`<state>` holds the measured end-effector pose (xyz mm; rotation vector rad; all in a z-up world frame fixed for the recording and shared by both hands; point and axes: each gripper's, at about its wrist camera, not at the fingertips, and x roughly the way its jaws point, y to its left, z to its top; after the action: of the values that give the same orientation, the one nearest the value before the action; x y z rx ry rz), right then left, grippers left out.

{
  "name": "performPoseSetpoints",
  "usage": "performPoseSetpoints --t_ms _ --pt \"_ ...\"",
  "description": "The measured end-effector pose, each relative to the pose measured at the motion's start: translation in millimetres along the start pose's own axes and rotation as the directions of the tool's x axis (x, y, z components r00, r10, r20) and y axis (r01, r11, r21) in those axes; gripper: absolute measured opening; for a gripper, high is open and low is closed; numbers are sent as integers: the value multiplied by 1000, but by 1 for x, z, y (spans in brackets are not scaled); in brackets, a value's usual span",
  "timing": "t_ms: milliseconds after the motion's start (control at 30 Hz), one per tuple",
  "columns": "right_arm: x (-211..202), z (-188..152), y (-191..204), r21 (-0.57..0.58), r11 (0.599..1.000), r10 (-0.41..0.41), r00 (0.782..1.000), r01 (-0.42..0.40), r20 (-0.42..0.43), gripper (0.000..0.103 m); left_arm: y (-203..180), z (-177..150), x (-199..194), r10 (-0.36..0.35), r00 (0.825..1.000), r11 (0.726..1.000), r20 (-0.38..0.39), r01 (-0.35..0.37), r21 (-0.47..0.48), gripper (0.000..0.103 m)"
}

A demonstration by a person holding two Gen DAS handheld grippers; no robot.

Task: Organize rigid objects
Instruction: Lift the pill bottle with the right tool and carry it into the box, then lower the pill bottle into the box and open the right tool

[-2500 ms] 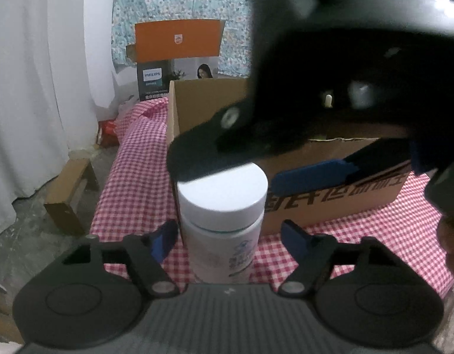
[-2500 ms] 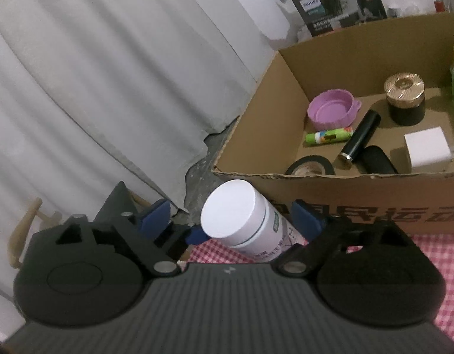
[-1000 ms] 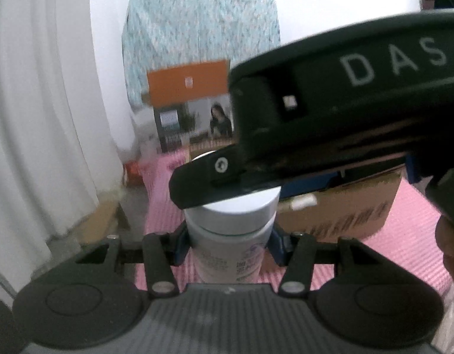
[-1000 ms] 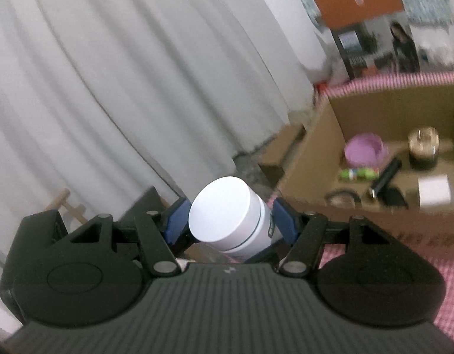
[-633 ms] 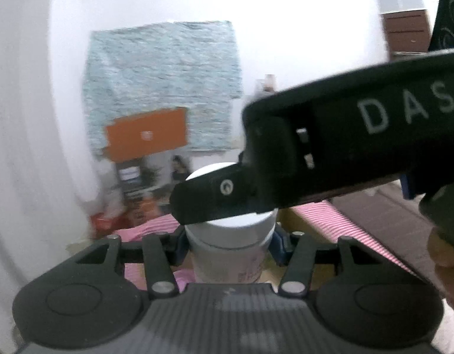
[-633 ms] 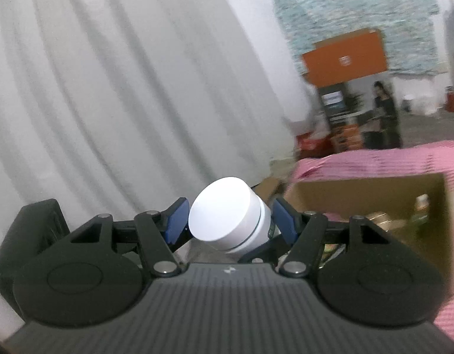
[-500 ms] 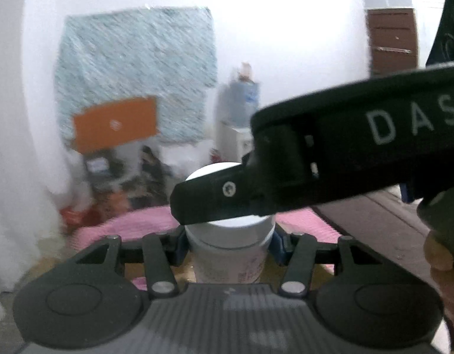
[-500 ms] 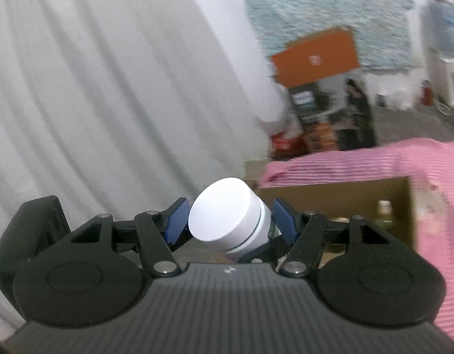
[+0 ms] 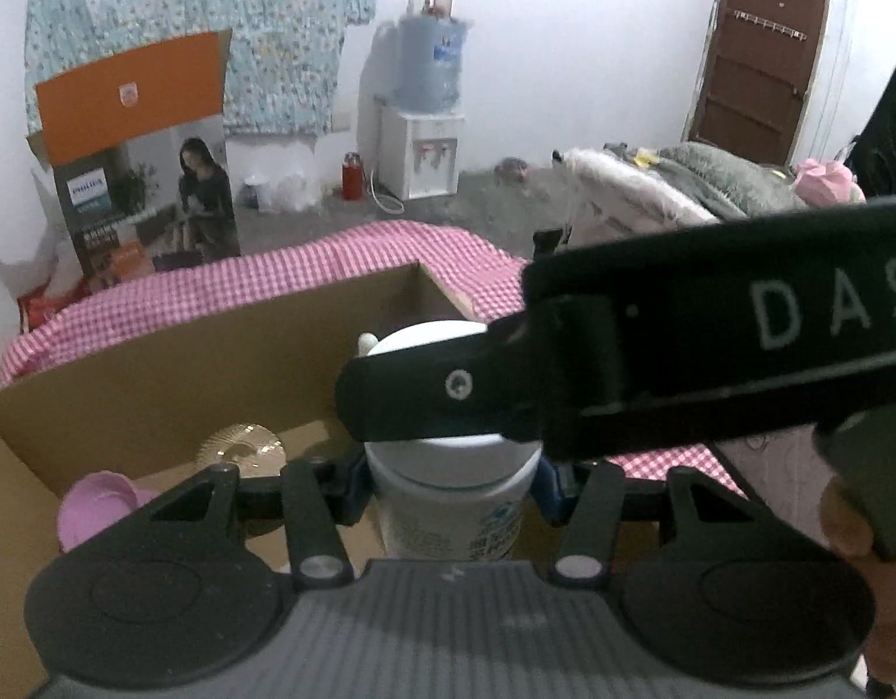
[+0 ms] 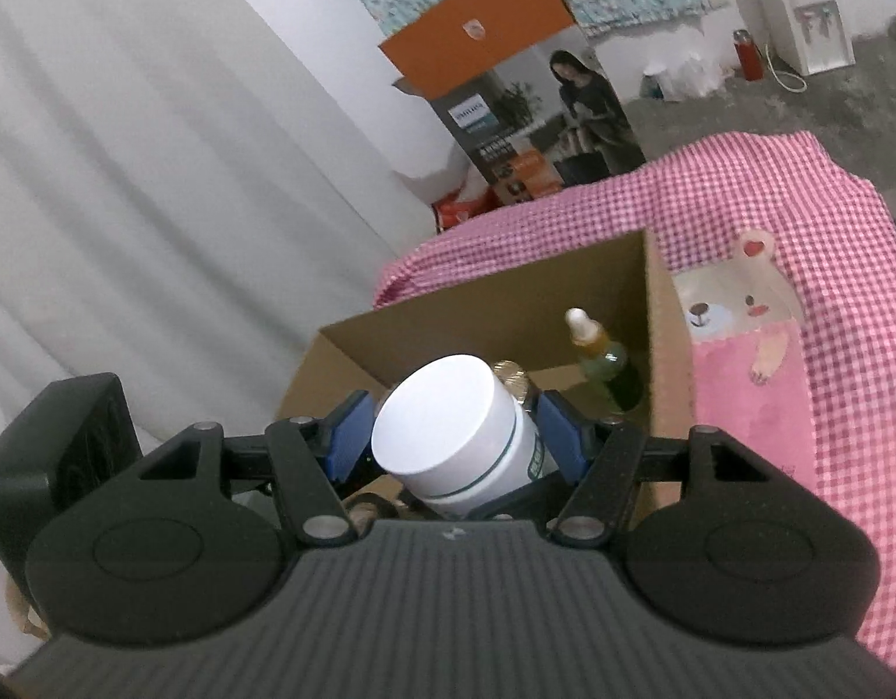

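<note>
A white plastic bottle (image 9: 448,504) with a white cap (image 10: 442,431) is held above the open cardboard box (image 9: 186,361). My left gripper (image 9: 450,483) is shut on its labelled body. My right gripper (image 10: 456,440) is shut on the same bottle just under the cap, its blue pads pressing both sides. In the left wrist view the right gripper's black housing (image 9: 680,349) crosses over the cap. Inside the box (image 10: 477,320) I see a purple lid (image 9: 98,509), a gold-capped jar (image 9: 241,445) and a green dropper bottle (image 10: 608,361).
The box sits on a table under a pink checked cloth (image 10: 797,204) with a bear patch (image 10: 733,303). A white curtain (image 10: 127,175) hangs to the left. Behind stand an orange-topped carton (image 9: 145,175) and a water dispenser (image 9: 418,145). A hand (image 9: 855,524) shows at right.
Both grippers have carried the bottle together from beside the box's front corner to over its open top. The views swung up and across the room, then tipped down onto the box.
</note>
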<state>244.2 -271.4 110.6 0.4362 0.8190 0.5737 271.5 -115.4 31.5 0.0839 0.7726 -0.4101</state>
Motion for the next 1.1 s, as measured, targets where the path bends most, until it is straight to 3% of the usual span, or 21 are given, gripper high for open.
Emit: performPoseSetpoints --t_ms 233,600,767,1100 --pt "26 7 -12 -27 999 -38 999 37 -32 63 -5 3 16 -6 999 1000 -38 6 16 54" --pt "30 5 -5 -83 996 -48 997 43 -53 64 -13 -3 23 -14 998 1000 -63 15 17 56" --pt "23 6 -6 -80 996 -33 999 31 -26 68 -17 -3 18 18 999 999 -48 -16 47 70" --pt "-4 10 2 -82 997 -5 998 11 64 74 -18 -3 1 39 999 997 -5 -38 62 81"
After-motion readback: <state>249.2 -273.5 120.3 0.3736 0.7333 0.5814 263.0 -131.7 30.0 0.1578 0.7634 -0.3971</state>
